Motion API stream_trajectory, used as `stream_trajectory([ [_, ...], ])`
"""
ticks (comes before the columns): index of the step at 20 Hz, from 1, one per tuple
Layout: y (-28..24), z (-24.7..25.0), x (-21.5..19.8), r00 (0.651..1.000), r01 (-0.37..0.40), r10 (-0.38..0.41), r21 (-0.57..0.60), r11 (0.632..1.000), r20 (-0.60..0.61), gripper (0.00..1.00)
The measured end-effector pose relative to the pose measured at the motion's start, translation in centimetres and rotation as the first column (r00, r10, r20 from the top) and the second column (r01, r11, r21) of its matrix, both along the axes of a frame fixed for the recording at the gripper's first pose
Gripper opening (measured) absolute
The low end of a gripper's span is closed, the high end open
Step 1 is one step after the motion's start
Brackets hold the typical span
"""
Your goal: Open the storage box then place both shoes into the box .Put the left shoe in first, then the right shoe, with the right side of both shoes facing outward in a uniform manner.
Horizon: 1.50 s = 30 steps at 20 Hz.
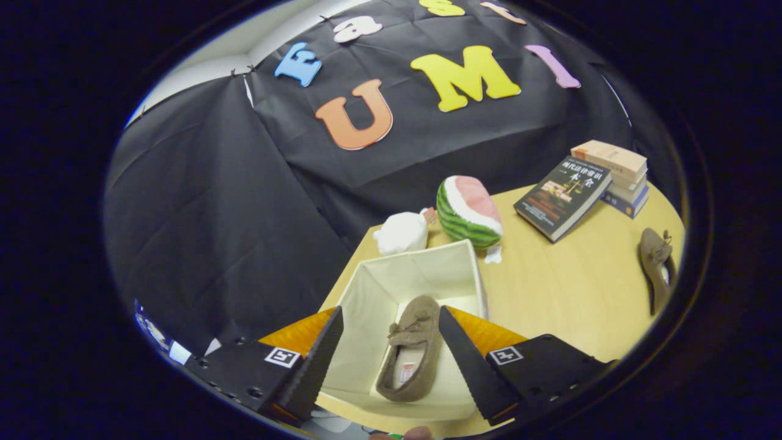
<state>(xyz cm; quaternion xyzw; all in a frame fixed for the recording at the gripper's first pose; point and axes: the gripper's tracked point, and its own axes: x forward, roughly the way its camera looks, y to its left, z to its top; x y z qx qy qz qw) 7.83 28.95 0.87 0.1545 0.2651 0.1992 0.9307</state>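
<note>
Your gripper (391,327) hangs over the open storage box (372,287), its jaws spread wide apart and closed on nothing. One brown shoe (410,348) lies between them, down inside the box on its floor, touching neither finger. Its long axis runs almost straight away from you, tilted slightly: the heel end and the open mouth with the pale insole sit nearest you, and the toe with the small bow points ahead toward the far wall of the box. The shoe rests sole down, opening up, closer to the box's right wall than to its left.

The second brown shoe (655,267) lies on the worktop (568,287), well apart from the box, off to the right of your right finger. It lies on its side, long axis running roughly near to far, with its laced or bowed end at the far end.

Just beyond the box stands a watermelon-slice plush (469,211), and beside it a white soft toy (402,233), both close to the box's far rim. Further right, a dark book (562,195) leans against a small stack of books (617,174).
</note>
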Motion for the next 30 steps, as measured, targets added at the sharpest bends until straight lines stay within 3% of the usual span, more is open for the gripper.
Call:
stream_trajectory([
  [7, -10.2, 4.0, 0.5, 0.996, 0.073, -0.071, -0.027, 0.997, 0.056, 0.96],
  [11, -17.9, 3.9, 0.5, 0.992, 0.113, -0.107, -0.11, 0.988, 0.06, 0.96],
  [19, -35.5, 0.0, 0.7, 0.973, 0.228, -0.227, -0.31, 0.923, 0.038, 0.96],
  [23, -42.2, -4.4, 1.9, 0.957, 0.252, -0.287, -0.369, 0.895, -0.044, 0.96],
  [26, -44.9, -8.0, 2.4, 0.943, 0.225, -0.302, -0.397, 0.89, -0.142, 0.96],
  [30, -45.8, -12.3, 2.6, 0.923, 0.125, -0.265, -0.435, 0.892, -0.278, 0.96],
])
